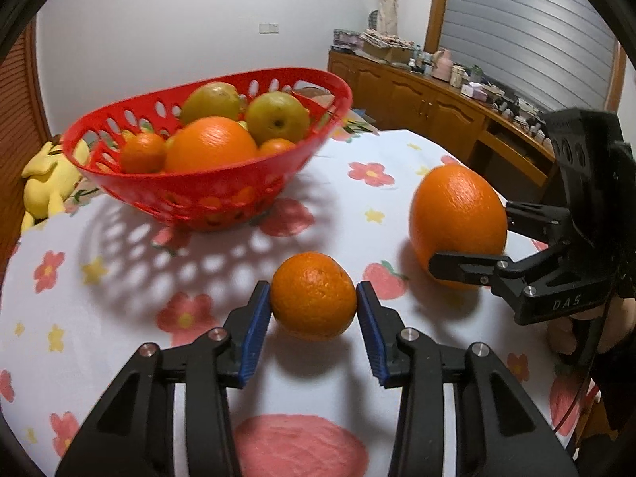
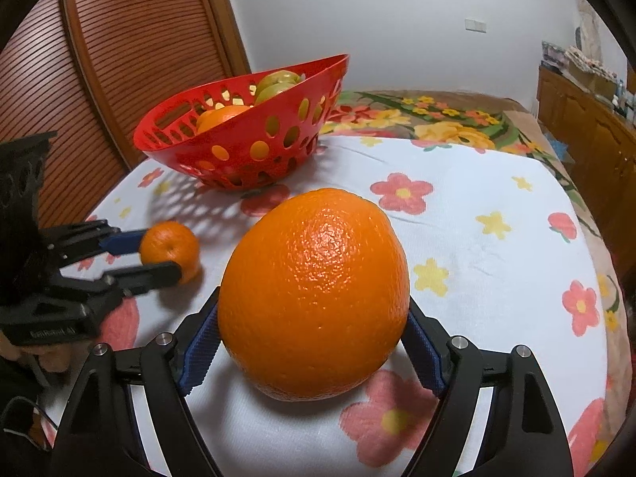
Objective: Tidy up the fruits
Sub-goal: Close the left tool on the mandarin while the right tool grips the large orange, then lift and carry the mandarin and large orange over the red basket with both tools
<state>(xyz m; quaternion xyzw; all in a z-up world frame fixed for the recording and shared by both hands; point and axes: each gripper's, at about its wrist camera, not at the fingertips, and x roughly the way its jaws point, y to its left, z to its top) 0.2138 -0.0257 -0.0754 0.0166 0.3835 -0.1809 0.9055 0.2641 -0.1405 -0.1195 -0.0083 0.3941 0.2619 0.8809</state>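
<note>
Left claw [image 1: 314,310] pinches mandarin [image 1: 313,295]; right claw [image 2: 314,342] pinches orange [image 2: 314,290], pads half hidden

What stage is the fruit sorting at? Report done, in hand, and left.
Done: the red basket already holds several oranges and green fruits.
In hand: the left gripper clamps the small orange; the right gripper clamps the large orange.
Left: both look still on the tablecloth, not yet in the basket.

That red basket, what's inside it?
The red basket holds a large orange, two small oranges and two yellow-green fruits. Anything beneath them is covered.
</note>
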